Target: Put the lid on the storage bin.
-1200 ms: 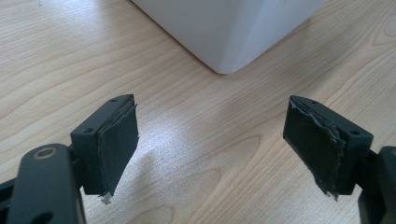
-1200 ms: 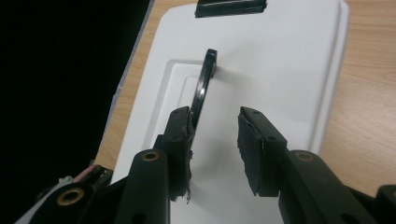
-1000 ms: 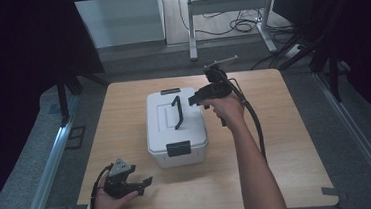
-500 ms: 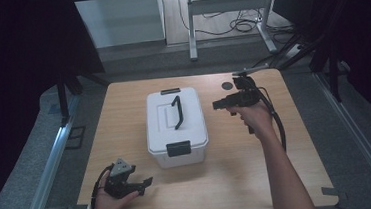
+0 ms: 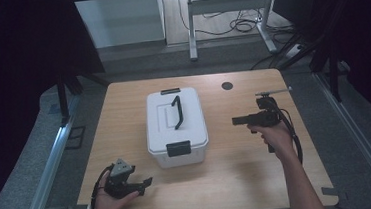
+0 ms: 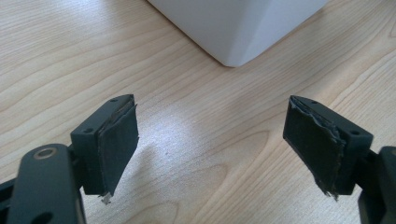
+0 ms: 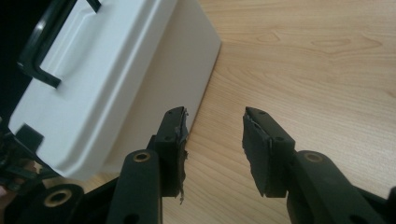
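Now my right gripper (image 5: 239, 121) has pulled back right of the white latched box (image 5: 176, 127), jaws part-open, empty; left gripper (image 5: 144, 182) parked by its near-left corner, spread wide

Left gripper (image 5: 140, 182): black body, grey three-cornered plate (image 5: 121, 166) on top, black cable (image 5: 97, 188) looping off rear. Left gripper view: two black jaws, flat dark pads (image 6: 116, 142) frayed at edges, small screw holes, round pivot hole bottom left. Right gripper (image 5: 236, 121): black, thin grey rod (image 5: 273, 92) above, thick black cable (image 5: 292, 133) trailing beside forearm. Right gripper view: same black jaws, ragged pads (image 7: 252, 147), brass-ringed pivot holes. Forearms bare, no sleeves showing.
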A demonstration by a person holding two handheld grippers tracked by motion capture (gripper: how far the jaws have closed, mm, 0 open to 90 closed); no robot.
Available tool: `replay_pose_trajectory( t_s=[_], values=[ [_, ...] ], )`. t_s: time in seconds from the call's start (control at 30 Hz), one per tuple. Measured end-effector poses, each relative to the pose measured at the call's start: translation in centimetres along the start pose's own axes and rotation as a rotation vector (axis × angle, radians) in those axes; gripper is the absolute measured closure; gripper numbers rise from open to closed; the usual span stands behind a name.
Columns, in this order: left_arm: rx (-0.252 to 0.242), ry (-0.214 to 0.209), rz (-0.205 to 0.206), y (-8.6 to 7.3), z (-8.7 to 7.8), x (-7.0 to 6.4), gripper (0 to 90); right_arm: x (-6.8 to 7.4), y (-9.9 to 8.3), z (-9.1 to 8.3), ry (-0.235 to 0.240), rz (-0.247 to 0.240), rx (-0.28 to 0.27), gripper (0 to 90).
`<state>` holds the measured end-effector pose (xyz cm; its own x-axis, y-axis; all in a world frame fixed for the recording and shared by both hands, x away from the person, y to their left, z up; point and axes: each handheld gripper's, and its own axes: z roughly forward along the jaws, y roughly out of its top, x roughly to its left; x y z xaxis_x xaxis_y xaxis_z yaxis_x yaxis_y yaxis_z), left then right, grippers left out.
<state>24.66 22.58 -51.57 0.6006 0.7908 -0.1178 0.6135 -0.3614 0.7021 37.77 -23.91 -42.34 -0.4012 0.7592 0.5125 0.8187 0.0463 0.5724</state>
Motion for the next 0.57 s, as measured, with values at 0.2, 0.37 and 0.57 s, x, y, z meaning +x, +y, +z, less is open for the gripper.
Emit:
replay_pose_trajectory(
  t_s=[0.2, 0.37, 0.57],
  values=[
    [0.003, 0.004, 0.002, 0.0, 0.0, -0.1, 18.3, -0.9, -1.3, 0.7, -0.017, -0.005, 0.013, 57.6],
    [0.003, 0.006, -0.002, 0.0, 0.0, -0.1, 18.3, -0.1, -1.1, 0.7, -0.006, -0.039, -0.005, 56.9],
    [0.002, 0.004, 0.002, 0.0, 0.0, 0.0, 18.3, 0.0, -1.4, 1.0, -0.01, -0.046, 0.0, 51.2]
  ],
)
